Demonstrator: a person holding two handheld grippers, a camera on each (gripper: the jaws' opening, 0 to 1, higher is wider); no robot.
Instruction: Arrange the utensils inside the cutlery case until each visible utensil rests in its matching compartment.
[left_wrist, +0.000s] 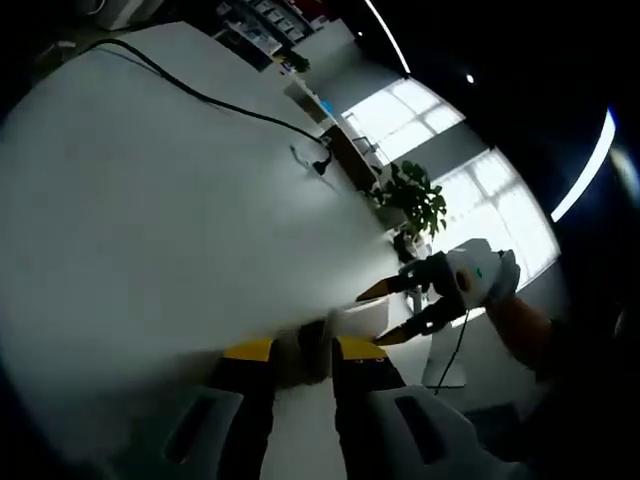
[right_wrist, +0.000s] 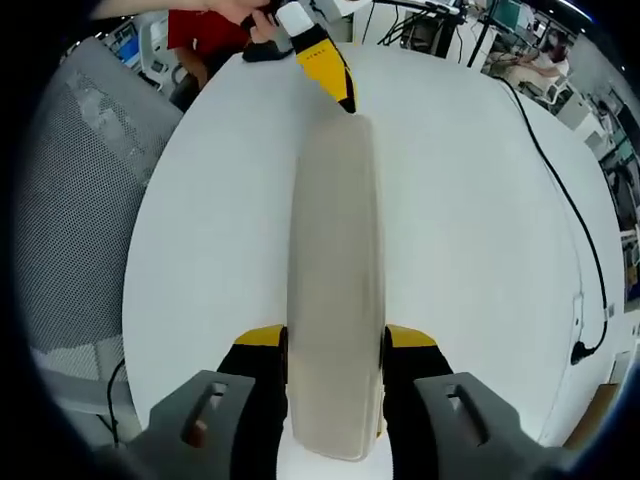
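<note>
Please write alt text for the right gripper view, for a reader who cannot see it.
The right gripper clamps one end of a long pale cutlery case above a white table. The left gripper, with yellow tips, meets the case's far end. A black cable lies on the table, and a grey mesh chair stands beside it.

Pale closed cutlery case (right_wrist: 335, 290), long, edge-up above white table (right_wrist: 470, 250).

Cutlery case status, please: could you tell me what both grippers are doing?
Both grippers shut on the long, pale beige plastic cutlery case, one at each end, above the white table. Black cable off to one side.
</note>
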